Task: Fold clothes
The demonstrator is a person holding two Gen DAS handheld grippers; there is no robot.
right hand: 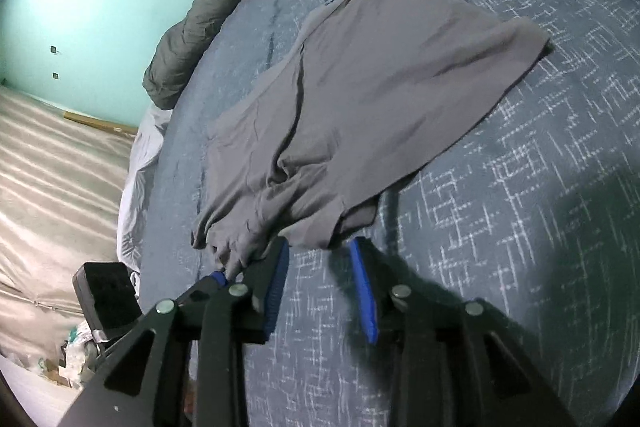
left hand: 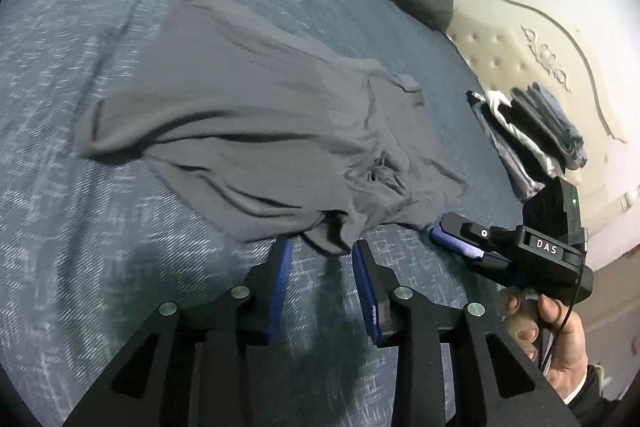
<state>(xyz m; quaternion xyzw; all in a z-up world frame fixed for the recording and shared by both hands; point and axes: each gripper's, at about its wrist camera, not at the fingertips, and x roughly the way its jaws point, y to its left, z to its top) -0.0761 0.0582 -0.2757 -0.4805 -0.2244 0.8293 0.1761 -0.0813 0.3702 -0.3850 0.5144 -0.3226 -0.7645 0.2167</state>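
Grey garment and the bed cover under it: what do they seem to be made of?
The grey garment looks like thin, soft jersey knit, matte: it lies limp with fine soft wrinkles and no sheen. The bed cover looks like a heavier woven fabric, blue-grey with pale broken crosshatch lines; whether these are woven in or printed cannot be told. It lies flat with only a few creases.

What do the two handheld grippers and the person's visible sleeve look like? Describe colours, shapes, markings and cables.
Each gripper, left and right, has angular black jaws with triangular cut-outs, silver pivot pins and ribbed blue pads. The right gripper's black body reads "DAS", shows a green light and trails a thin black cable. The sleeve is dark over a white cuff.
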